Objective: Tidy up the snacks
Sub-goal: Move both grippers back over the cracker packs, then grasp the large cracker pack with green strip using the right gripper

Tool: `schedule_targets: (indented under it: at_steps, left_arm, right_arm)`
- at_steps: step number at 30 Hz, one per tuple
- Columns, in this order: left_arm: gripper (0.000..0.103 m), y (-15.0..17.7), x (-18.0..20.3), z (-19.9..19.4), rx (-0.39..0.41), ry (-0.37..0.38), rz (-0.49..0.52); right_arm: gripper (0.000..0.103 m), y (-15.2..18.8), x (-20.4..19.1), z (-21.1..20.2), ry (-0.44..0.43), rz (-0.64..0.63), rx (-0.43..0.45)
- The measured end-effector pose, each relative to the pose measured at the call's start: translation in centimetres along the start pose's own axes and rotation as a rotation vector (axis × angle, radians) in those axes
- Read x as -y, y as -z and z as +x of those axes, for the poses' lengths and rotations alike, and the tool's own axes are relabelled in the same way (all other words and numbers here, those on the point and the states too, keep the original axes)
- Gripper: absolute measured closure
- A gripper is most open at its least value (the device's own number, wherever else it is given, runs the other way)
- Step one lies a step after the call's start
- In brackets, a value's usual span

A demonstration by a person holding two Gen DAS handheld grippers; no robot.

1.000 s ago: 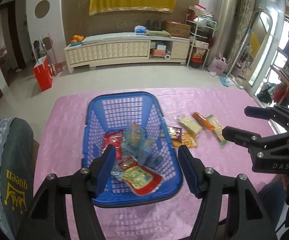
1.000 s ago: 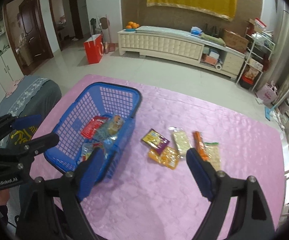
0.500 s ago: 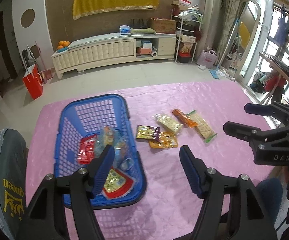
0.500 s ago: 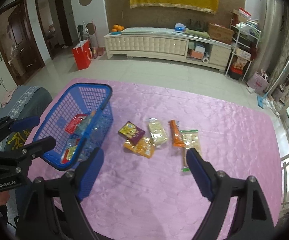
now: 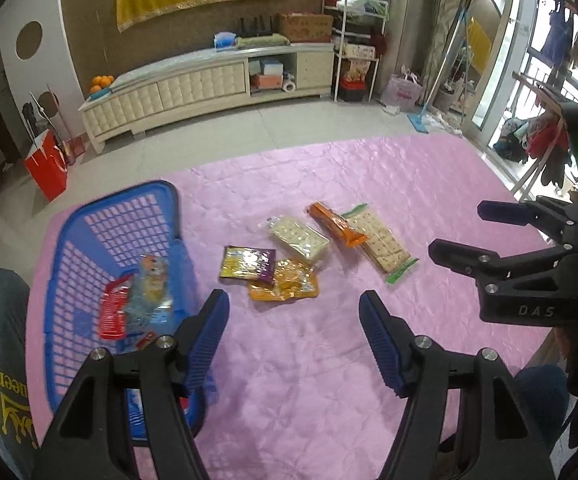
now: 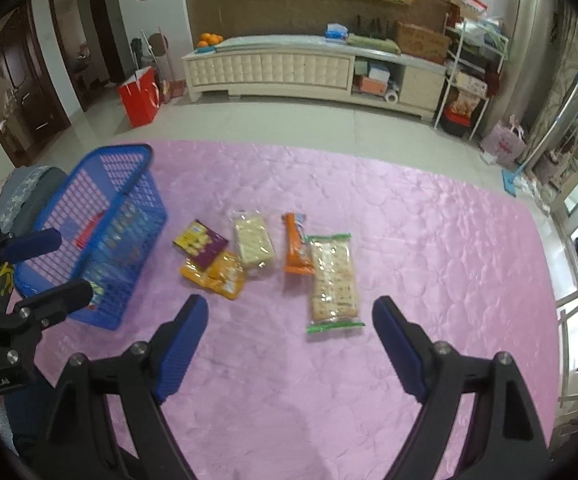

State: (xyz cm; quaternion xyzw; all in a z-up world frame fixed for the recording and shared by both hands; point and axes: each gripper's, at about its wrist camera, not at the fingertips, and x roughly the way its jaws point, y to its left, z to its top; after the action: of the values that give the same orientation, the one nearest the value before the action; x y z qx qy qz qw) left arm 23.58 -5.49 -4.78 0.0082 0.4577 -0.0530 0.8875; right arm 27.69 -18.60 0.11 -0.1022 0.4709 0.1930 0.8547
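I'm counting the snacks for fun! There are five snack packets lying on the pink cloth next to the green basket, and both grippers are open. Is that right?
Nearly. The basket is blue, not green, as the right wrist view shows. The rest holds: five snack packets lie on the pink cloth beside it, among them the purple packet and the long cracker packet, and the left gripper and right gripper are both open.

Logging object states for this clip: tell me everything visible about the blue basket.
The blue basket is a rectangular plastic bin with lattice walls and a solid rounded rim, standing upright on the pink tablecloth, left of the loose snack packets. Inside lie a red packet and a clear wrapped snack, with more partly hidden behind the left gripper. Nothing grips the basket; the left gripper's open jaws sit in front of its near corner.
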Motion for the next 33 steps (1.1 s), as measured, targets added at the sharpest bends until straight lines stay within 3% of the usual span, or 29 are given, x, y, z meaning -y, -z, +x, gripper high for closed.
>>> schedule_targets:
  at_steps: [11, 16, 18, 23, 31, 33]
  left_arm:
    - [0.037, -0.4, 0.5, 8.2, -0.125, 0.023, -0.082]
    - [0.037, -0.5, 0.3, 11.5, -0.159, 0.037, -0.142]
    - [0.037, -0.8, 0.4, 12.4, -0.168, 0.039, -0.153]
    - [0.037, -1.3, -0.2, 14.6, -0.186, 0.032, -0.171]
    - [0.037, -1.6, -0.6, 16.5, -0.214, 0.005, -0.177]
    - [0.037, -1.5, -0.7, 16.7, -0.216, -0.002, -0.170]
  right_arm:
    - [0.016, 0.3, 3.2, 5.7, -0.021, 0.003, -0.052]
    - [0.016, 0.0, 3.3, 8.6, -0.004, -0.055, -0.062]
    - [0.016, -0.1, 3.5, 10.1, 0.026, -0.081, -0.062]
    - [0.016, 0.0, 4.6, 13.8, -0.005, -0.074, -0.123]
    - [0.016, 0.6, 4.3, 16.4, -0.006, -0.127, -0.167]
    - [0.023, 1.0, 4.3, 16.8, -0.013, -0.136, -0.189]
